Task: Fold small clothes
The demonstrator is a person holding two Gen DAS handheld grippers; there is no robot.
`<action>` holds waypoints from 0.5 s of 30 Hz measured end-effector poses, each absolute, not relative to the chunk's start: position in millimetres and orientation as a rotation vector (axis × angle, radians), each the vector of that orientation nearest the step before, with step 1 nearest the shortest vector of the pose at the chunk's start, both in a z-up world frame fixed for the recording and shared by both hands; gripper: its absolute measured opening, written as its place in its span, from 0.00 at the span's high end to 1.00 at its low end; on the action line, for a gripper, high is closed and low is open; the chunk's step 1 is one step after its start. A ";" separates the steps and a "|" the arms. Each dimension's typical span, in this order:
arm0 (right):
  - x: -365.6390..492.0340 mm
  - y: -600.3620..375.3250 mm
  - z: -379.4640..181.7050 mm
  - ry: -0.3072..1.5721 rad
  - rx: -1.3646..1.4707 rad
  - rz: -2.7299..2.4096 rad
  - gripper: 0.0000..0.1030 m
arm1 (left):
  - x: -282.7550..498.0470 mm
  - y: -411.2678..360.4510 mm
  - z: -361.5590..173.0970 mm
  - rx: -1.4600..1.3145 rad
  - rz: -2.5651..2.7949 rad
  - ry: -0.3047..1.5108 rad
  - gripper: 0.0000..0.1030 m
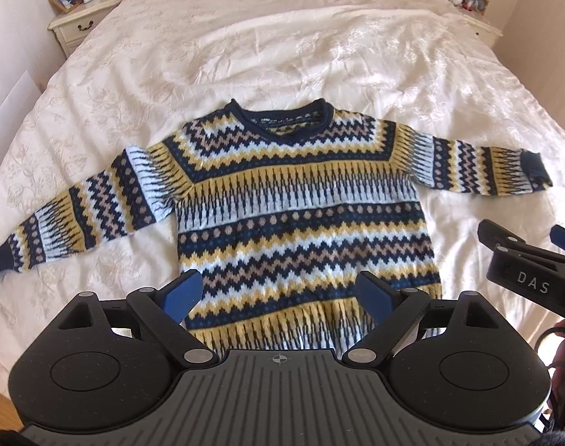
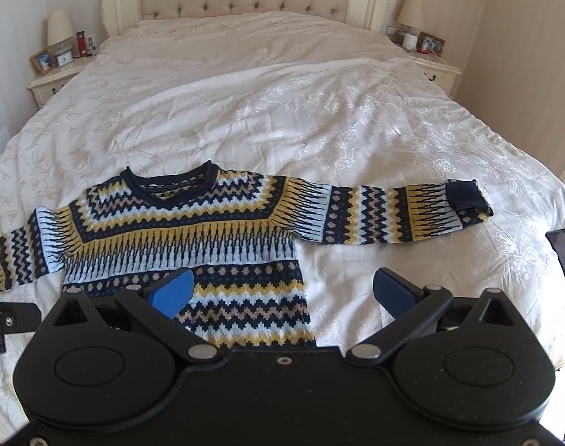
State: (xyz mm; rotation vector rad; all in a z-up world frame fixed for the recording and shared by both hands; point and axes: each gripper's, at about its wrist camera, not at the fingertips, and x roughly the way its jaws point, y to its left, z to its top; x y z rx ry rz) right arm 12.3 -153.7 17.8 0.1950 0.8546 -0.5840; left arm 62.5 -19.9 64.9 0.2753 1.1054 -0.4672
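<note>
Here, patterned sweater (image 1: pixel 304 215) flat on white bedspread (image 1: pixel 282 55), sleeves spread, left gripper (image 1: pixel 278 297) and right gripper (image 2: pixel 282 293) both released, empty

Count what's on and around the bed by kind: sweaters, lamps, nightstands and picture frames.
Sweaters: 1, the patterned sweater lying flat on the bed.
Lamps: 2.
Nightstands: 2.
Picture frames: 2.
Total: 7.

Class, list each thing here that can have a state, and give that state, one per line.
Sweater: spread flat, face up, unfolded, both sleeves out.
Right sleeve cuff: turned back.
Left hand-held gripper: open, empty, above the hem.
Right hand-held gripper: open, empty.
Bedspread: wrinkled.
</note>
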 end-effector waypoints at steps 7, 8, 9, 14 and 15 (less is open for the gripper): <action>16.7 -227.3 -4.7 0.856 0.109 -0.687 0.03 | 79.7 -44.5 61.0 0.223 -0.466 1.019 0.13; 17.6 -241.6 -9.2 0.859 0.090 -0.699 0.09 | 79.7 -49.4 60.3 0.197 -0.471 1.000 0.13; 19.5 -255.5 -13.6 0.873 0.074 -0.706 0.16 | 78.7 -55.1 59.4 0.166 -0.474 0.985 0.13; 29.8 -335.4 -38.6 0.944 0.011 -0.741 0.30 | 78.2 -80.5 43.1 0.058 -0.392 1.055 0.13; 30.9 -347.9 -43.0 0.951 0.000 -0.745 0.30 | 78.3 -88.0 39.2 0.066 -0.373 1.082 0.13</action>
